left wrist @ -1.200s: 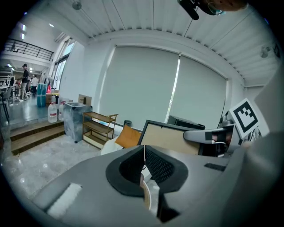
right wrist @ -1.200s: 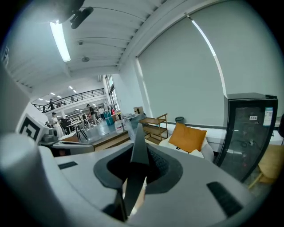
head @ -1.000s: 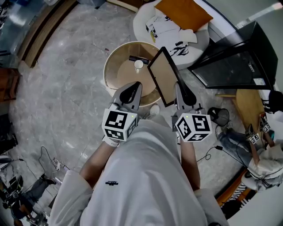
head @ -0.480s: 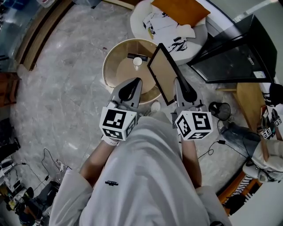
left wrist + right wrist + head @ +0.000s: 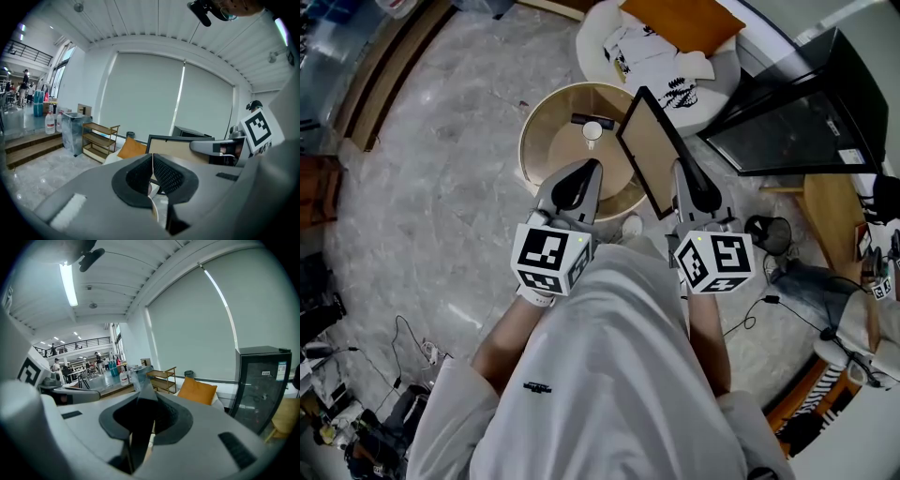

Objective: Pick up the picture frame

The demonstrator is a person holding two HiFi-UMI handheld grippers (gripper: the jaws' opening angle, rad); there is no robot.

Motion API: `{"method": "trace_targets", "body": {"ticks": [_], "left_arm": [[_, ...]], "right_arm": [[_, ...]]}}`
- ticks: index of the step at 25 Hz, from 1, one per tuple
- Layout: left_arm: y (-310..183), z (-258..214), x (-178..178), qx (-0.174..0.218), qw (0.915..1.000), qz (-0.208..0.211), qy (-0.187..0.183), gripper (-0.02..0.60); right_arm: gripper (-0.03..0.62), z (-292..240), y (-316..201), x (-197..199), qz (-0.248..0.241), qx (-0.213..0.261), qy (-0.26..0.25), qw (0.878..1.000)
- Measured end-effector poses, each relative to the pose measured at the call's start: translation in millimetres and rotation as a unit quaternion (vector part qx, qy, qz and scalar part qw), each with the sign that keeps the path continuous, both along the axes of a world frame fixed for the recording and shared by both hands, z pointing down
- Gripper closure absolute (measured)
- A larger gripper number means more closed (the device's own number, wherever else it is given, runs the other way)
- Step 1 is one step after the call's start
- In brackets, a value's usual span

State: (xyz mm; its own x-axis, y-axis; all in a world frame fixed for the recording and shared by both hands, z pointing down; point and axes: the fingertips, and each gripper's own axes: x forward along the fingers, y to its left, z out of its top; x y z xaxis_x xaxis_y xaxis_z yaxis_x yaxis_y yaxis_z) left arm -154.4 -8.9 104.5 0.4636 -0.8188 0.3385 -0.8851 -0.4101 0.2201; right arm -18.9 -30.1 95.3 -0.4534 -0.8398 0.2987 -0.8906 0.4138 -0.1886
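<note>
The picture frame (image 5: 649,150), black-rimmed with a tan panel, is held tilted on edge above the round wooden table (image 5: 542,141). My right gripper (image 5: 681,171) is shut on the frame's near right edge. In the right gripper view the frame (image 5: 138,430) runs edge-on between the pads of the right gripper (image 5: 143,416). My left gripper (image 5: 592,169) hovers over the table's near rim, left of the frame, shut with nothing in it. In the left gripper view the left gripper (image 5: 152,161) shows its pads meeting, with the frame (image 5: 171,145) beyond them.
A small white cup (image 5: 592,131) and a dark object (image 5: 586,119) lie on the table. A white seat (image 5: 609,19) with an orange cushion (image 5: 684,28) stands behind it. A black cabinet (image 5: 797,122) is at the right, and cables (image 5: 412,342) trail over the marble floor.
</note>
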Motion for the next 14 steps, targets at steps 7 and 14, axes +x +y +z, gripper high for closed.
{"method": "trace_targets", "body": {"ticks": [7, 14], "left_arm": [[-0.3, 3.3, -5.6, -0.003, 1.0, -0.006, -0.003, 0.572], [-4.3, 2.6, -1.9, -0.005, 1.0, -0.007, -0.004, 0.572]], "right_arm": [[0.542, 1.8, -2.0, -2.1, 0.0, 0.002, -0.001, 1.0], [0.543, 0.2, -5.5, 3.4, 0.001, 0.002, 0.001, 1.0]]}}
